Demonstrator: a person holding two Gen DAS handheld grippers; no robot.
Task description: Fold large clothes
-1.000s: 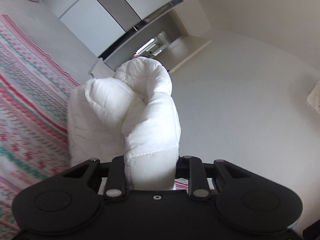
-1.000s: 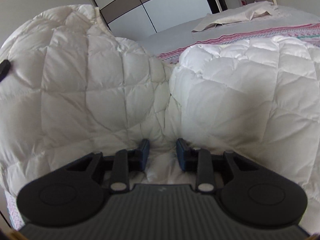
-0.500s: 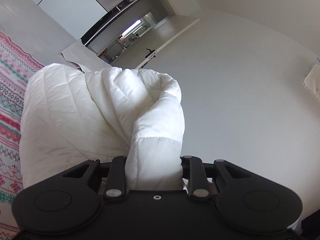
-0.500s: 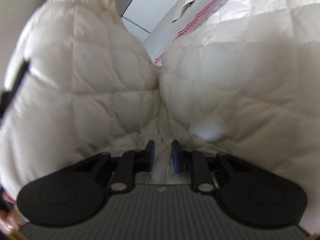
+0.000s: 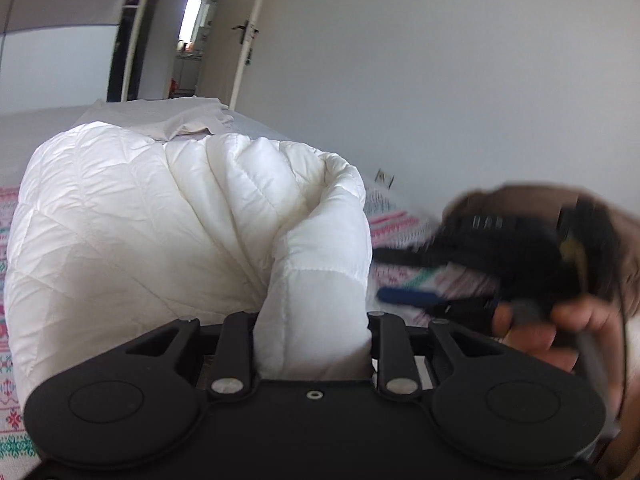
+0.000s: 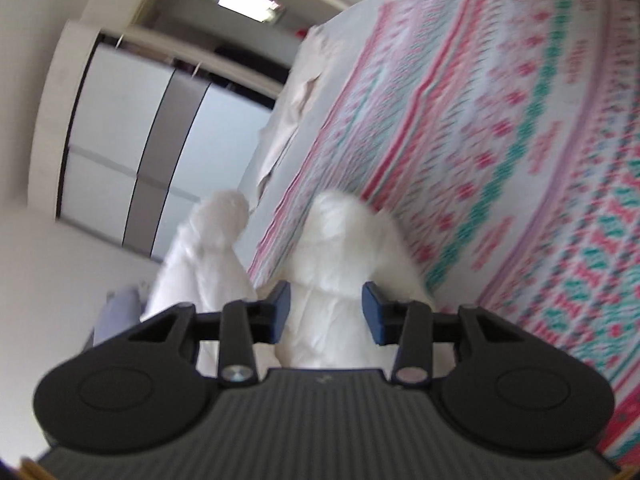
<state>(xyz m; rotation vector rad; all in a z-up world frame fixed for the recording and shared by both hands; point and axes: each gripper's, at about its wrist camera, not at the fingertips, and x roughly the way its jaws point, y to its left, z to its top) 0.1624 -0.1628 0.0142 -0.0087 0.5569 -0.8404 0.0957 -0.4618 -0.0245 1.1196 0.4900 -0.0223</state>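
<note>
A white quilted puffer jacket (image 5: 168,232) lies bunched on the patterned bedspread (image 5: 8,364). My left gripper (image 5: 314,344) is shut on a thick fold of the jacket, which fills the gap between its jaws. My right gripper (image 6: 325,312) holds another fold of the jacket (image 6: 340,248) between its blue pads (image 6: 280,308); the jaws stand fairly wide around the padding. In the left wrist view the right gripper (image 5: 460,276) shows blurred at the right, held by a hand, apparently clear of the jacket bulk.
The bed carries a pink and green patterned spread (image 6: 520,140) and a beige cloth (image 5: 176,120) at its far end. A wardrobe with grey and white panels (image 6: 132,140) and an open door (image 5: 244,40) stand beyond. A plain wall (image 5: 440,80) lies to the right.
Both grippers swung sharply. The right gripper pulled away from the jacket's bulk with only a narrow fold between its pads, jaws wider apart. The left view levelled out; the right hand entered it.
</note>
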